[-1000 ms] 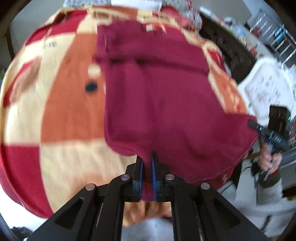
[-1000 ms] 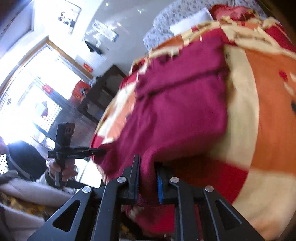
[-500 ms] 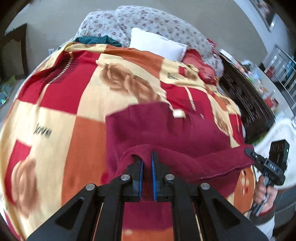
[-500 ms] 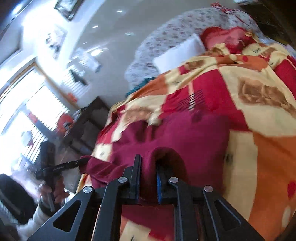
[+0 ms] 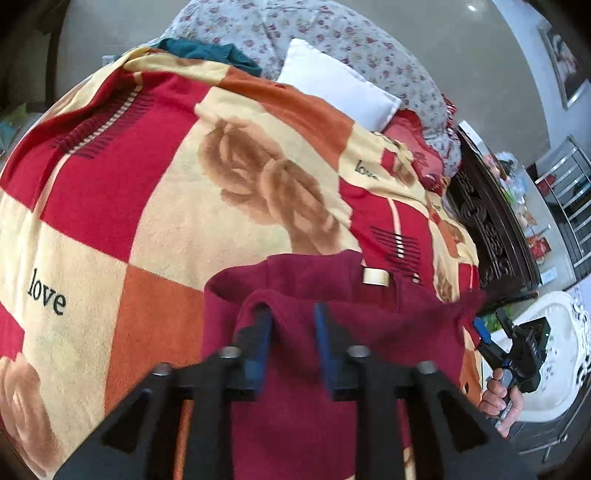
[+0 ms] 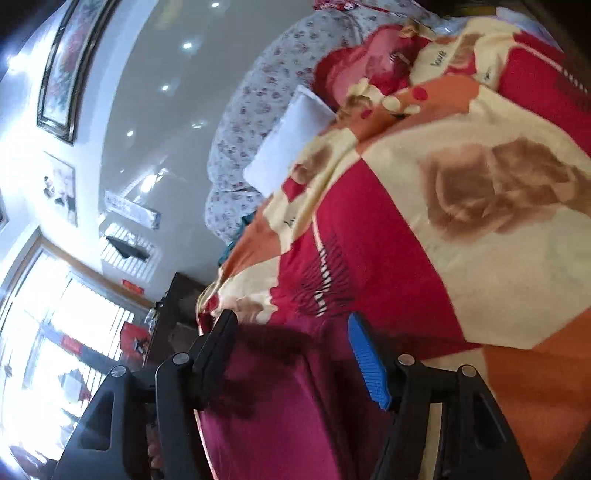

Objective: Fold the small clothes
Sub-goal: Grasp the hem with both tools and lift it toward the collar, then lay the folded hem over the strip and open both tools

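A dark red small garment [image 5: 332, 295] lies folded over on the patterned blanket [image 5: 184, 221], a beige label showing near its far edge. My left gripper [image 5: 293, 317] is open, its blue-padded fingers [image 5: 263, 332] spread over the folded near edge. My right gripper [image 6: 291, 328] is open wide above the garment [image 6: 280, 387] at its right end. It also shows in the left wrist view [image 5: 491, 339], held in a hand.
A white pillow [image 5: 332, 88] and a flowered headboard cushion [image 5: 295, 29] lie at the far end of the bed. A teal cloth [image 5: 207, 51] sits beside them. Dark carved furniture [image 5: 491, 229] stands along the right side.
Both grippers carried the garment's near edge forward over itself, then opened and let it go. The garment now lies doubled on the blanket.
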Demonstrator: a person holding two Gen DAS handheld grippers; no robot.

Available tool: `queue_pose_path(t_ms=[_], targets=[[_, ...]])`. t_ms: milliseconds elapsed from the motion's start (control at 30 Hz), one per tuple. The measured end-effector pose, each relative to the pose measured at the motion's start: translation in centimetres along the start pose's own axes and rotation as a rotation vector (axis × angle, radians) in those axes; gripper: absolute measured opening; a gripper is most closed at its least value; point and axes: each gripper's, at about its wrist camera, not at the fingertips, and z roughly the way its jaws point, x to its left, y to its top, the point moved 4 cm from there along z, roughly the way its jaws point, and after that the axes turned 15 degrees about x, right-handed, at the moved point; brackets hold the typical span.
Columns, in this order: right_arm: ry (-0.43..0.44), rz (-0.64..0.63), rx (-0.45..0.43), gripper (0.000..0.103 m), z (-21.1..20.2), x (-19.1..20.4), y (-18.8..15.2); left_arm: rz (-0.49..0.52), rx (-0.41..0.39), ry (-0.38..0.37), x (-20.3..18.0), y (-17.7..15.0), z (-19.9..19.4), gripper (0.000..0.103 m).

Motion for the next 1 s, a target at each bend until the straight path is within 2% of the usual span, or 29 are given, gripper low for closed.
queue_pose_path(t_ms=[33,67,100,167,267,333,400,500,533,667,767,833,867,900,933,967,1000], targets=[[-0.039,-0.054,0.009,0.068,0.0,0.9,-0.4,0.004,-0.043,0.028,-0.2,0.0,-0.9,0.057],[-0.092,-0.126,0.023,0.067,0.2,2.2,-1.1,0.01,-0.094,0.053,-0.4,0.0,-1.8,0.074],[-0.135,-0.186,0.033,0.066,0.6,3.3,-1.7,0.021,-0.14,0.068,-0.7,0.0,-2.7,0.085],[-0.17,-0.271,0.051,0.06,1.6,5.1,-2.7,0.045,-0.164,0.081,-1.3,-0.2,-3.4,0.085],[-0.232,-0.336,0.115,0.043,4.7,6.5,-3.4,0.077,-0.128,0.101,-2.2,-0.7,-2.7,0.085],[-0.3,-0.37,0.139,0.036,6.8,6.4,-3.3,0.096,-0.096,0.144,-2.4,-1.1,-1.0,0.085],[-0.404,-0.34,0.144,0.033,8.6,5.0,-2.5,0.09,-0.062,0.203,-2.0,-0.9,1.4,0.085],[-0.462,-0.247,0.097,0.031,9.9,2.3,-0.6,0.037,-0.017,0.3,0.0,0.3,5.6,0.085],[-0.468,-0.228,0.088,0.031,10.6,1.6,0.2,0.019,-0.011,0.316,0.5,0.8,6.4,0.085],[-0.509,-0.207,0.121,0.031,12.4,0.4,1.5,-0.005,-0.029,0.296,1.6,2.5,7.7,0.085],[-0.513,-0.239,0.102,0.033,11.0,1.7,0.9,0.016,-0.059,0.292,1.2,1.8,6.3,0.086],[-0.463,-0.25,0.101,0.035,9.2,2.9,-0.5,0.053,-0.082,0.317,0.8,0.3,4.7,0.086],[-0.421,-0.259,0.113,0.039,8.3,3.5,-1.5,0.076,-0.091,0.31,0.6,-0.8,3.8,0.086],[-0.402,-0.273,0.125,0.047,7.2,4.0,-2.7,0.091,-0.094,0.299,0.4,-1.6,3.1,0.086],[-0.42,-0.291,0.132,0.052,6.2,4.3,-4.1,0.107,-0.095,0.28,0.3,-2.9,2.3,0.086],[-0.459,-0.313,0.141,0.063,5.2,4.4,-5.6,0.118,-0.093,0.264,0.3,-4.4,1.6,0.086],[-0.498,-0.34,0.149,0.067,4.3,4.4,-7.1,0.126,-0.09,0.251,0.4,-5.9,1.2,0.086]])
